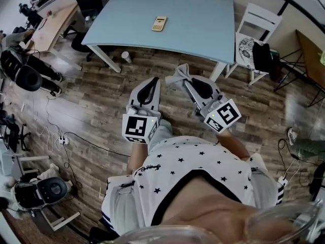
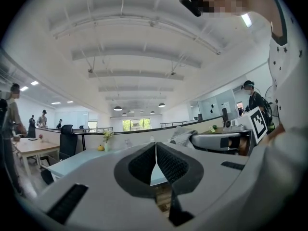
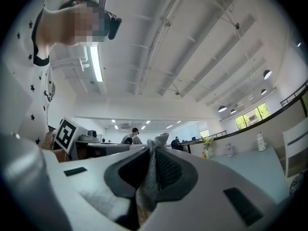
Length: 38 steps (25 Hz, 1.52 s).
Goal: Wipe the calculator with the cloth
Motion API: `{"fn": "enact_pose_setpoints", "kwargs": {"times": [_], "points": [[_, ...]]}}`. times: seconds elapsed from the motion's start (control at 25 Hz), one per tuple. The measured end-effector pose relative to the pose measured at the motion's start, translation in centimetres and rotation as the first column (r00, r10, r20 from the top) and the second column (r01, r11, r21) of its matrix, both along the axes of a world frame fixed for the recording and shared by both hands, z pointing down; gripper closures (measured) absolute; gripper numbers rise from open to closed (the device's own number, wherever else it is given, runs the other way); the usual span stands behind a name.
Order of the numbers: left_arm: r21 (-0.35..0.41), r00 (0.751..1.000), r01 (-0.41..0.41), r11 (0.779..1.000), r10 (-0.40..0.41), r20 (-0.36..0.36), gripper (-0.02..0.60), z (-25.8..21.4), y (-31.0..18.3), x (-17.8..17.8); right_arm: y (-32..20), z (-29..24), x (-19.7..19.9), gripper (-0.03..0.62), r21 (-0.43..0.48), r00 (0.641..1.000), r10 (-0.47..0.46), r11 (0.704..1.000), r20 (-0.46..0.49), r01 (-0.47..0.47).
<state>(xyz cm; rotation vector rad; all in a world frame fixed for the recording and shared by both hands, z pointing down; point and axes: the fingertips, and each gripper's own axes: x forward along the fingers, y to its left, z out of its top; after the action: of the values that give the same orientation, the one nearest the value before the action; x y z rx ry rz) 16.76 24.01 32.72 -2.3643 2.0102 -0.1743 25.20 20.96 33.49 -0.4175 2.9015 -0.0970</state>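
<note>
A yellow calculator [image 1: 159, 23] lies flat near the middle of the light blue table [image 1: 203, 29], far ahead of both grippers. My right gripper [image 1: 187, 81] is shut on a grey cloth [image 1: 180, 75], whose folds stick out past the jaws; in the right gripper view the cloth [image 3: 151, 177] is pinched between the black pads. My left gripper [image 1: 150, 86] is shut with nothing in it; its pads [image 2: 168, 162] meet in the left gripper view. Both grippers are held above the wooden floor, short of the table's front edge.
A white chair [image 1: 254, 32] with a dark bag stands at the table's right end. A black office chair [image 1: 89, 4] and a wooden desk [image 1: 53, 22] are at the left. Cables and a power strip [image 1: 63, 140] lie on the floor. A cup [image 1: 125, 57] lies under the table edge.
</note>
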Motion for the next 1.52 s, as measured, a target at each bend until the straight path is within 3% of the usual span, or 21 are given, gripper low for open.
{"fn": "enact_pose_setpoints", "kwargs": {"times": [0.28,0.88,1.52], "points": [[-0.012,0.999,0.011,1.0,-0.012,-0.042,0.549,1.2,-2.1,-5.9,-3.2,0.8,-5.0,0.565,-0.079,1.0,0.007,0.997,0.001,-0.007],[-0.035,0.995,0.019,0.999,-0.022,-0.093,0.549,2.9,-8.4,-20.9,-9.8,2.6,-18.8,0.565,-0.136,0.998,0.009,0.991,-0.055,-0.016],[-0.014,0.995,-0.032,0.999,0.03,-0.094,0.549,2.6,-13.2,-30.3,-15.1,2.3,-27.7,0.565,-0.126,0.995,0.085,0.988,-0.055,-0.091]]}}
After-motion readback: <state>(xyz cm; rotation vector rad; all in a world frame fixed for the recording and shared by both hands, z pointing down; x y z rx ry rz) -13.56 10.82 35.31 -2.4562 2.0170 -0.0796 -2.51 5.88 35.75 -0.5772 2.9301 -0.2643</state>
